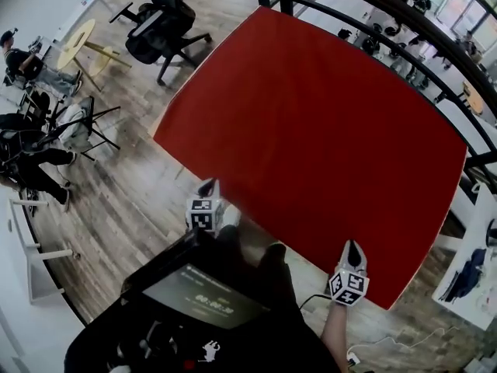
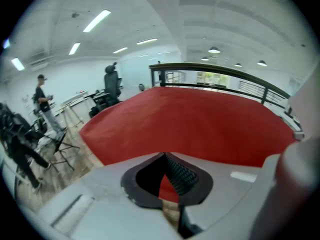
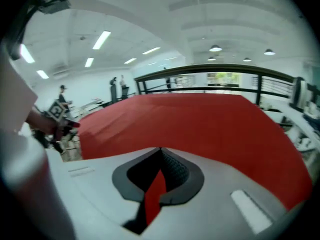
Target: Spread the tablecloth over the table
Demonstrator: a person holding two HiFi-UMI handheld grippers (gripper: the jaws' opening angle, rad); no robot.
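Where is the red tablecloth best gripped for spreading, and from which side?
Pinch the red tablecloth on its near edge, at two points well apart, coming from the person's side. Thin, limp cloth likely spreads flat only between two grips. The left hand-held gripper and right hand-held gripper are shut on that edge.

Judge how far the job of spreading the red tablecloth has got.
Done: the tablecloth is unfolded and stretched out flat and wide. In hand: the left gripper and right gripper each pinch its near edge. Left: settle it and let go; what lies under it is hidden.
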